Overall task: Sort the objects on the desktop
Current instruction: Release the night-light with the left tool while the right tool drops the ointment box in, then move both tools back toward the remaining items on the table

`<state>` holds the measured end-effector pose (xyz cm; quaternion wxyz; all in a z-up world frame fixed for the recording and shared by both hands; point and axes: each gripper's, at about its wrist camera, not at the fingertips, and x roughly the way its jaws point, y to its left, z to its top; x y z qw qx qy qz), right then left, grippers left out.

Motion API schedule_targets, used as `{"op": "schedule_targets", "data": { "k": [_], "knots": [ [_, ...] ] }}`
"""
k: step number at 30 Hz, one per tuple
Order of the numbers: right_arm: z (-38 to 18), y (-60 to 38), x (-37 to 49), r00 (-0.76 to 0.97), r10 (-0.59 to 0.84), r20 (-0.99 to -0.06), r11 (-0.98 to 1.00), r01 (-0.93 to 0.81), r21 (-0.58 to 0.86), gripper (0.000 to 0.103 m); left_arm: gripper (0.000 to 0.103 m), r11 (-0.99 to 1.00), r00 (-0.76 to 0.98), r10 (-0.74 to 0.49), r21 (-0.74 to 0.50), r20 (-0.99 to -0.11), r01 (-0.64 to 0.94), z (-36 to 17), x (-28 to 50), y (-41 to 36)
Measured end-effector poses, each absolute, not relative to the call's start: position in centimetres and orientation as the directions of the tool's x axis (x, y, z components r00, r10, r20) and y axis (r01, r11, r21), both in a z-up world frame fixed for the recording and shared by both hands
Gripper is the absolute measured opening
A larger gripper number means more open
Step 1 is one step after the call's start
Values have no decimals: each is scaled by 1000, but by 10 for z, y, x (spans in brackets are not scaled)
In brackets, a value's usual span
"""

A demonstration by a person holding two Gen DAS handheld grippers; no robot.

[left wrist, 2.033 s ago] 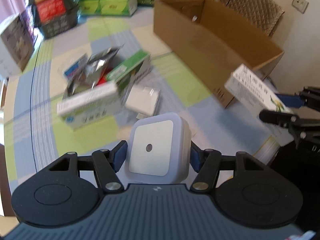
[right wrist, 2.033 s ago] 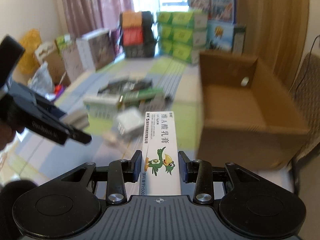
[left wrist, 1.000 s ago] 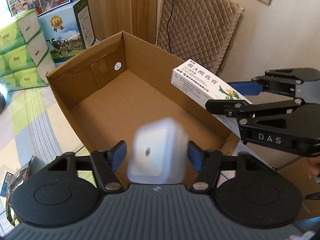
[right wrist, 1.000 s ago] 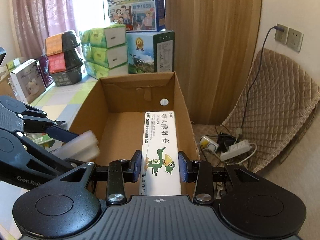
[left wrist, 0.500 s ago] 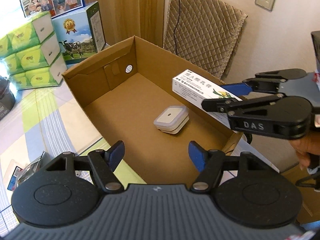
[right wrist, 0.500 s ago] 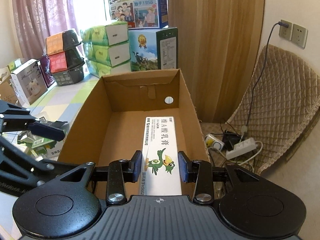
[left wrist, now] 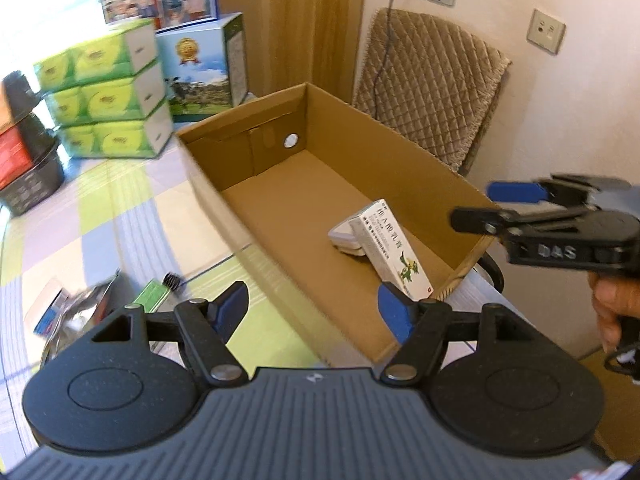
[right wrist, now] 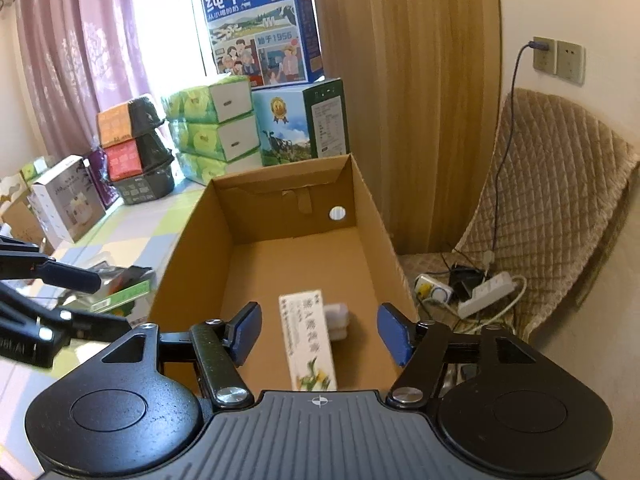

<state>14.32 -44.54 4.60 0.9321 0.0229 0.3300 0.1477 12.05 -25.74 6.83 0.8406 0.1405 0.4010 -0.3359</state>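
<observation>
The right gripper (right wrist: 319,336), a black two-finger claw with blue pads, stands wide open with nothing between its jaws, poised over the near end of the open brown cardboard box (right wrist: 188,240). Directly ahead of it and below, between the lines of its two fingers, lies the long white medicine carton printed with a green bird (right wrist: 310,346); the carton is apart from both pads and looks motion-blurred, so whether it has settled flat on the box floor cannot be told. In the left wrist view the same white carton (left wrist: 394,250) is tilted, one end raised against the small white rounded-square plastic device (left wrist: 343,238) that sits on the box floor, the two touching or overlapping. The left gripper (left wrist: 314,310), also black with blue pads, is likewise spread wide and holds nothing; it hangs near the box's near long wall (left wrist: 256,240), with the carton ahead of it and to its right, inside the box. The right gripper (left wrist: 516,204) shows in that view too, held by a hand (left wrist: 616,304) at the right edge, its fingers reaching over the box's corner. Left of the box, on the checked green, blue and cream tablecloth (left wrist: 132,208), a loose heap of items remains, among them a silvery foil pouch (left wrist: 78,308) and a flat green packet (left wrist: 154,292).
</observation>
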Motion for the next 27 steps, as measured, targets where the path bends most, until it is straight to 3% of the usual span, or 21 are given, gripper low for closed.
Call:
{"op": "schedule_targets", "data": {
  "k": [11, 15, 27],
  "knots": [
    [71, -415, 66, 742, 373, -557, 925, -340, 167, 74, 72, 832, 518, -406, -70, -753, 550, 81, 81, -170],
    [75, -395, 45, 731, 406, -548, 909, -386, 159, 82, 74, 867, 548, -385, -87, -742, 491, 83, 66, -133],
    [47, -327, 5, 618, 510, -598, 834, -525, 168, 89, 86, 944, 612, -263, -68, -746, 322, 66, 39, -31]
  ]
}}
